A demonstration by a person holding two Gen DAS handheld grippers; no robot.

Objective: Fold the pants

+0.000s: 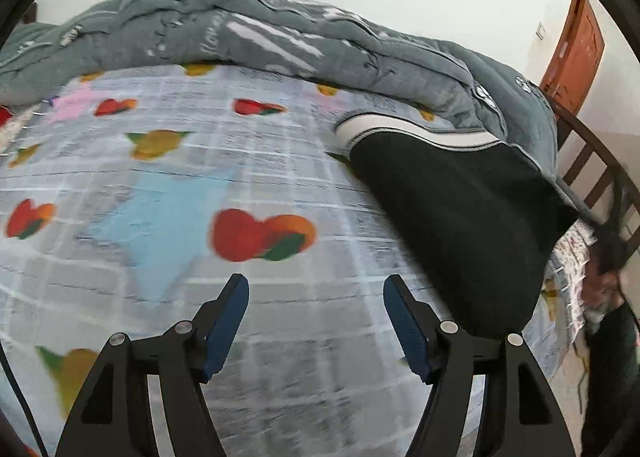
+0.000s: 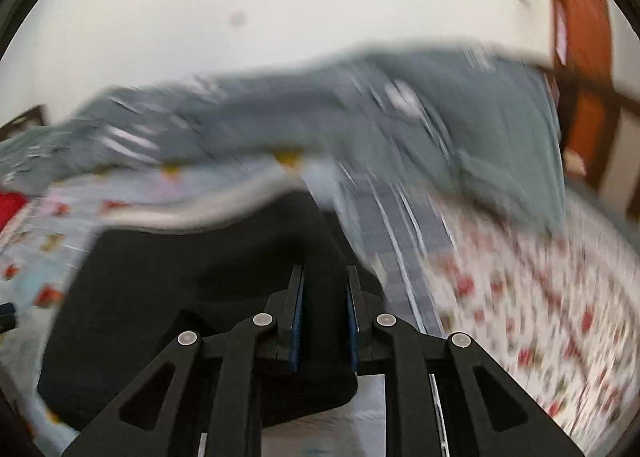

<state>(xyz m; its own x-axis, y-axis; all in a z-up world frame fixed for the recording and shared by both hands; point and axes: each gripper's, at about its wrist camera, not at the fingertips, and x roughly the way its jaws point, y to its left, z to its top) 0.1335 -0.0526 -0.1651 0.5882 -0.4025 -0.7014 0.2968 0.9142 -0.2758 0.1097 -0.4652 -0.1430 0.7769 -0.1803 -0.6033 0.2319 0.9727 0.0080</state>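
Across the fruit-print bedsheet (image 1: 240,177), below the grey quilt (image 1: 280,37), your black pants (image 1: 460,217) lie folded. Your left gripper (image 1: 316,297) is spread and empty; your right gripper (image 2: 324,289) looks nearly clenched over the pants, grasp uncertain. Hasty motion could undo the fold. Quilt lettering is unreadable.

pants (image 1: 460,225): 1 | quilt (image 1: 240,33): 1 | bedsheet (image 1: 160,185): 1 | door (image 1: 578,45): 1 | grippers: 2, left (image 1: 316,289), right (image 2: 324,277)
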